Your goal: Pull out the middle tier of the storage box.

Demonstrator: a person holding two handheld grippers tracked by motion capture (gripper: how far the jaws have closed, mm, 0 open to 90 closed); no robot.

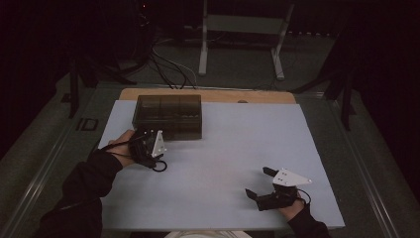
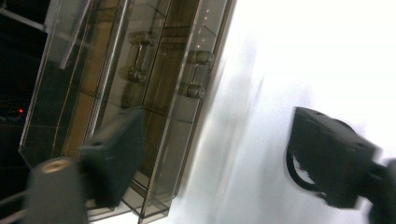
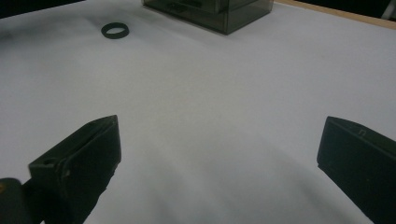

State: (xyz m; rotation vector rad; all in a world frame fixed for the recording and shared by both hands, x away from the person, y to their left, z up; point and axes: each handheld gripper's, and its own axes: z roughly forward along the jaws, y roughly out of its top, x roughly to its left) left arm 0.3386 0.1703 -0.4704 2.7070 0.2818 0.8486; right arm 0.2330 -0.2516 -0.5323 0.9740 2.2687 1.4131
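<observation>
A smoky see-through box (image 1: 168,116) with inner compartments stands at the table's back left, and its wall (image 2: 154,93) looms close in the left gripper view. My left gripper (image 1: 148,143) hovers at its front left corner; its jaws (image 2: 222,158) stand wide apart with nothing between them. A small black ring (image 3: 114,31) lies flat on the white tabletop, just below the left gripper (image 1: 159,166). My right gripper (image 1: 258,182) rests near the front right edge, aimed toward the box. Its jaws are open and empty (image 3: 219,158).
The white tabletop (image 1: 237,144) stretches between the two grippers. A wooden strip (image 1: 208,95) runs along the far edge. Beyond it on the dark floor are cables (image 1: 163,64) and a metal stand (image 1: 242,29).
</observation>
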